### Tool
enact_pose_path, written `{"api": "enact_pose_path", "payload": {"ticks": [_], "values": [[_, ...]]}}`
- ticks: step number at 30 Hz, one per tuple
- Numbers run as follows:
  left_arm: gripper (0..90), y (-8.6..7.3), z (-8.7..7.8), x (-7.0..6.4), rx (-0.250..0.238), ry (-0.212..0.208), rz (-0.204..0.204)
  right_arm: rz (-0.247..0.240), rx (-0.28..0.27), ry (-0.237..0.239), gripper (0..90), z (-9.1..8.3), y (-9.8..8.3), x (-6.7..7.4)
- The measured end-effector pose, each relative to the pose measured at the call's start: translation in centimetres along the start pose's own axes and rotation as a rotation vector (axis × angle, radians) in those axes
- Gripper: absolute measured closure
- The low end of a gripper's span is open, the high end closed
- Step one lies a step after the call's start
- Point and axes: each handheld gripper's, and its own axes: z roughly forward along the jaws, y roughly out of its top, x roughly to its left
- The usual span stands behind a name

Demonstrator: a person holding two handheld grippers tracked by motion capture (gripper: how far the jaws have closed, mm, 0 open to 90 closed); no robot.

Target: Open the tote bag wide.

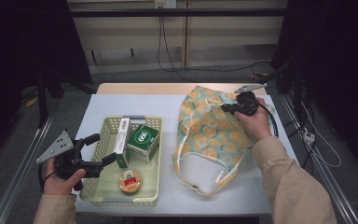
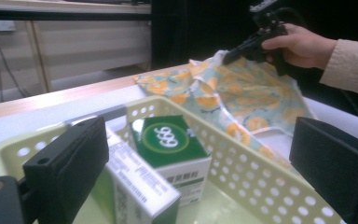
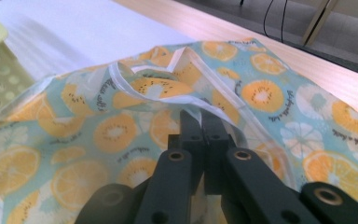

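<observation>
A cloth bag (image 1: 214,135) printed with orange slices lies on the right half of the table. My right gripper (image 1: 224,110) is at its far top edge, shut on the fabric near the white trim (image 3: 186,56), which is lifted. In the right gripper view the jaws (image 3: 200,120) meet on the bag (image 3: 98,135). My left gripper (image 1: 105,148) stands open over the left rim of a pale green basket (image 1: 121,199). The basket holds a white box (image 1: 122,135), a green box (image 1: 143,140) and a round tub (image 1: 130,181). The left gripper view looks past its open jaws onto both boxes (image 2: 168,140).
A white sheet (image 1: 135,105) covers the table, with a bare wooden strip (image 1: 140,88) along the far edge. Metal rails run down both sides, and cables (image 1: 317,149) trail on the floor at the right. The space between basket and bag is narrow.
</observation>
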Motion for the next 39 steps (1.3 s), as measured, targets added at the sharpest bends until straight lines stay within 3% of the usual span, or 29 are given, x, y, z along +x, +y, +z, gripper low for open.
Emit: {"api": "enact_pose_path", "payload": {"ticks": [5,12,25,39], "values": [[3.2,0.5,0.8,-0.1,-0.006,-0.046,-0.003,0.016,-0.031,0.011,90.0,-0.2,1.0,-0.1],[2.6,0.7,1.7,-0.4,0.002,-0.099,0.011,0.007,-0.03,0.019,90.0,-1.1,1.9,-0.1],[2.7,0.6,3.8,-1.0,0.039,-0.212,0.023,0.011,-0.035,0.018,90.0,-1.5,1.8,-0.4],[2.9,0.1,4.8,-1.4,0.119,-0.253,0.041,0.017,-0.037,0.014,90.0,-1.8,1.4,-0.2]]}}
